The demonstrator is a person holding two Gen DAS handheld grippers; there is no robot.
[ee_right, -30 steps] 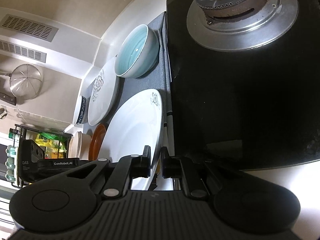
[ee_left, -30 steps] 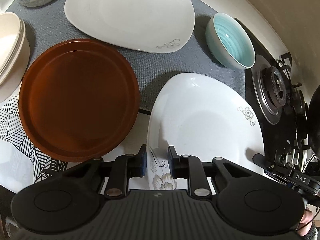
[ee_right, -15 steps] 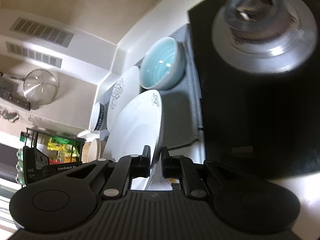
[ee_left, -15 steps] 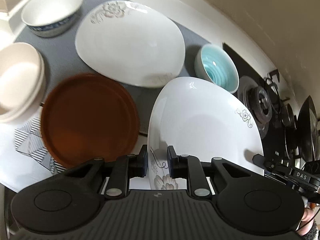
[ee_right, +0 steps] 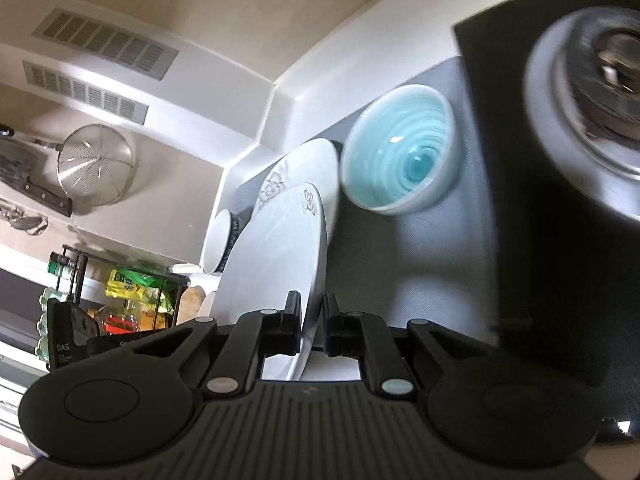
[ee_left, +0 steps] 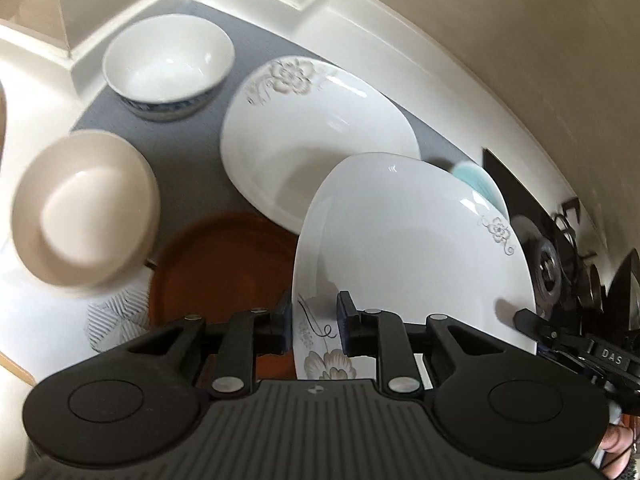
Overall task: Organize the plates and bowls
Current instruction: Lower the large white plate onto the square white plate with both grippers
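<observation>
Left wrist view: a grey mat (ee_left: 192, 196) is seen on the white counter (ee_left: 36, 312). A white flowered plate (ee_left: 408, 248), held above it, is clamped at opposite rims by the left gripper (ee_left: 314, 326) and right gripper (ee_right: 308, 326).

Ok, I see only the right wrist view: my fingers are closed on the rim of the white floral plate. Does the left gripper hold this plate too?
Observer: Yes. The left gripper is shut on the near rim of the white floral plate, just above a grey flower print.
Operator: What is below the plate on that side?
Observer: A round brown plate lies there, partly hidden by the held plate.
Operator: Is anything beside the brown one?
Observer: A white cloth with black line pattern lies at its left edge.
</observation>
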